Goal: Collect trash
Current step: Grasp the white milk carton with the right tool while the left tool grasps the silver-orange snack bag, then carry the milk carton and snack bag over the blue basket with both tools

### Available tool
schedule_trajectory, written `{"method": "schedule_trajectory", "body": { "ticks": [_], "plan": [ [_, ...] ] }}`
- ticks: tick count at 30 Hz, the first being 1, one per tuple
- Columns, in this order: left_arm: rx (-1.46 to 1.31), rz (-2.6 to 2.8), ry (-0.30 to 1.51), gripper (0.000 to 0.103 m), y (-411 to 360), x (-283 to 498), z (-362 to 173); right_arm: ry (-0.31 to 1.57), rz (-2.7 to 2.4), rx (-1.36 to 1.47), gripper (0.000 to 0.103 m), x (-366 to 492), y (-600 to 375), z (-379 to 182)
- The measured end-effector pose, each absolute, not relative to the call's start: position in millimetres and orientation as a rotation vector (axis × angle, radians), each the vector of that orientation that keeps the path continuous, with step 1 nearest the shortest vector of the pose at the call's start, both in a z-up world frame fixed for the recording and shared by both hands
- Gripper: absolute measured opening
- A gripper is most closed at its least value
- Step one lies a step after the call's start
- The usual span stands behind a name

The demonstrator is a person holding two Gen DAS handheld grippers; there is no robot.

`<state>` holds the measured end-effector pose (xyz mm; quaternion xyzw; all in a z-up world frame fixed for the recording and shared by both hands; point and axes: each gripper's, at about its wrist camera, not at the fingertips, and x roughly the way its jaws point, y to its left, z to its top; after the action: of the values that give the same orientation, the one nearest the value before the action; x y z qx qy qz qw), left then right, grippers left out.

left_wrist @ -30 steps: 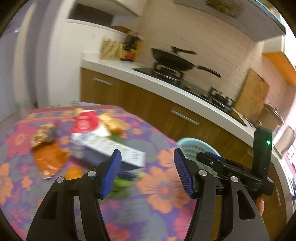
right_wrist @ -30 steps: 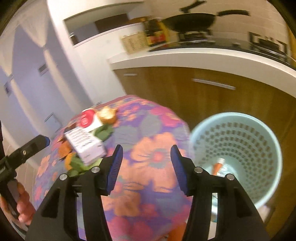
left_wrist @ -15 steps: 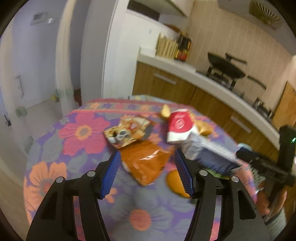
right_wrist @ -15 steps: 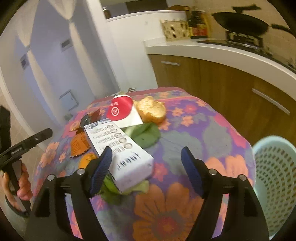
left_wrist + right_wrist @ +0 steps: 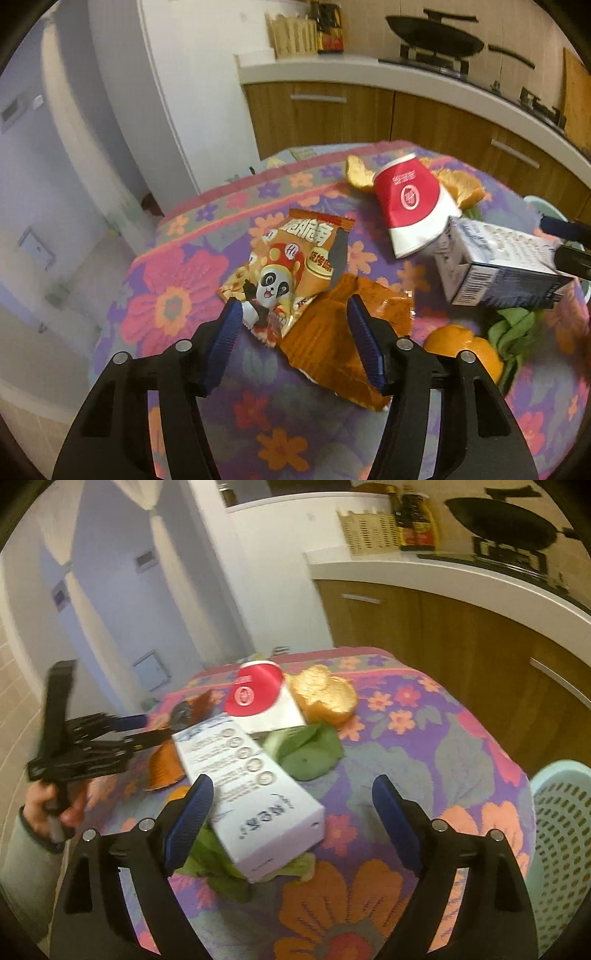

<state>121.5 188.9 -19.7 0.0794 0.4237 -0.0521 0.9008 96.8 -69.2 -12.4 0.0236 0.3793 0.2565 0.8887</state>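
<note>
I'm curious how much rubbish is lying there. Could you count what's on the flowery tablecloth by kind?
Snack wrappers: 2, panda wrapper, orange wrapper
Paper cup: 1
Carton: 1
Orange peel pieces: 3
Leafy greens: 2
Total: 9

This is a home kitchen: a white counter [image 5: 424, 79] runs along the back wall over brown wooden cupboards [image 5: 436, 627] with metal handles, and a black wok [image 5: 436, 42] sits on a gas stove [image 5: 437, 61] set into it. Near the counter's left end stand a woven basket [image 5: 369, 530] and dark sauce bottles [image 5: 415, 518], with beige wall tiles behind. A small table under a flowered cloth [image 5: 424, 738] stands just in front of the cupboards, a pale perforated plastic bin [image 5: 561, 830] stands by its right edge, and a doorway [image 5: 48, 192] opens to a tiled room beyond.
</note>
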Motion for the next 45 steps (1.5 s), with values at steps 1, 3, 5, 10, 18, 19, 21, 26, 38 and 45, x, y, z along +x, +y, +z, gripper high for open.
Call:
{"method": "schedule_trajectory", "body": {
  "ticks": [1,3,5,10,18,19,21,26,38,45],
  "plan": [
    [0.169,-0.107,0.887,0.049,189.0,124.5,-21.9,0.788,0.544,0.028,0.085,97.1,-65.3,-12.0],
    [0.168,-0.113,0.903,0.044,189.5,128.7,-24.6,0.794,0.562,-0.013,0.087,98.8,-56.9,-12.4],
    [0.167,-0.114,0.919,0.037,189.8,133.7,-26.2,0.815,0.593,-0.056,0.087,102.0,-46.8,-15.3],
    [0.159,-0.106,0.929,0.017,189.6,138.1,-29.7,0.852,0.613,-0.148,0.087,107.0,-25.2,-22.6],
    [0.109,-0.114,0.865,0.008,188.9,114.1,-14.4,0.807,0.593,-0.22,0.065,91.1,-15.9,-21.9],
    [0.096,-0.122,0.853,0.008,188.2,110.2,-10.1,0.795,0.592,-0.219,0.063,87.3,-16.9,-20.3],
    [0.063,-0.146,0.823,0.006,186.7,100.7,0.2,0.774,0.598,-0.197,0.058,80.0,-20.9,-16.2],
    [0.009,-0.207,0.777,0.005,177.2,81.4,21.4,0.713,0.584,-0.149,0.051,58.3,-33.5,0.1],
    [0.022,-0.311,0.709,0.005,128.9,57.7,53.0,0.611,0.495,0.054,0.051,30.8,-113.0,28.4],
    [0.064,-0.42,0.689,0.005,72.9,52.7,64.3,0.573,0.385,0.136,0.051,15.6,-171.1,32.7]
  ]
}}
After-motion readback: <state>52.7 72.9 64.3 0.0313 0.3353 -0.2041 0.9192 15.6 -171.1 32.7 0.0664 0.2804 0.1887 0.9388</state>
